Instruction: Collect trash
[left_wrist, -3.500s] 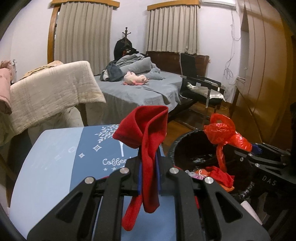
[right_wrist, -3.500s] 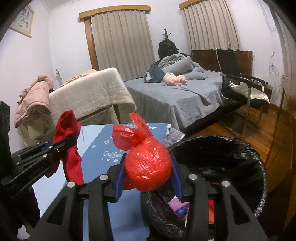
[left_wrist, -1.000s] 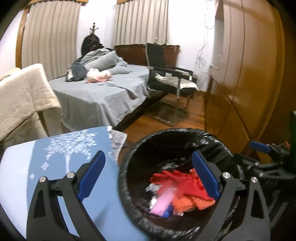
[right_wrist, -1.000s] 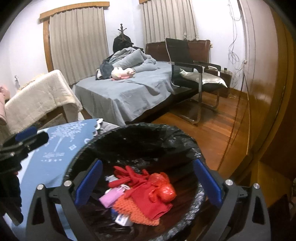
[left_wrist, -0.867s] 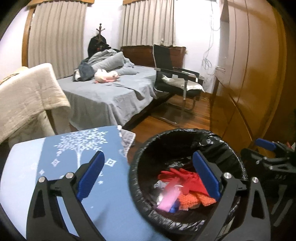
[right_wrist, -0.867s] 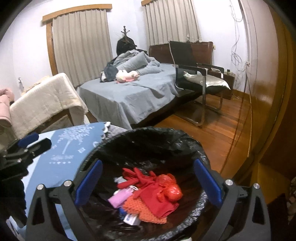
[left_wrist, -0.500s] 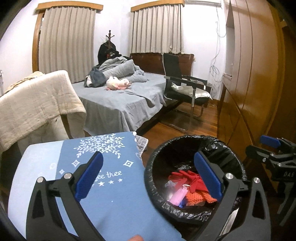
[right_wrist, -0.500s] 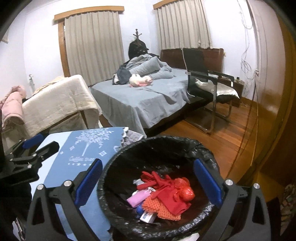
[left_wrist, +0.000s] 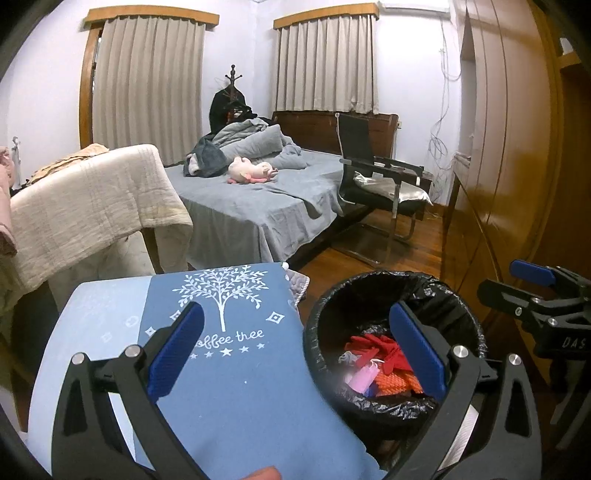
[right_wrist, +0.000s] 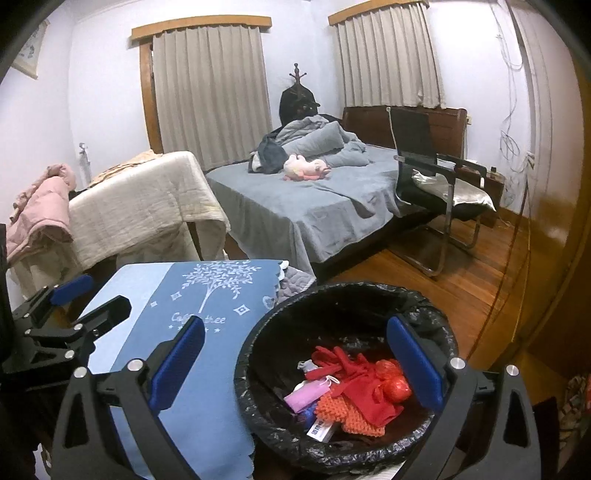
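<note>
A round bin lined with a black plastic bag (right_wrist: 255, 373) stands upright; inside it lie a crumpled red cloth (right_wrist: 364, 393), a knotted red plastic bag (right_wrist: 395, 384) and orange netting (right_wrist: 345, 411).

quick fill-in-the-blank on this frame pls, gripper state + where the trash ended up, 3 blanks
1. The left gripper and the right gripper are both ____ and hold nothing.
2. The red cloth and the red plastic bag lie inside the ____, which is lined in black.
3. The blue tablecloth is printed with a white ____.

Missing words: open; trash bin; tree
</note>
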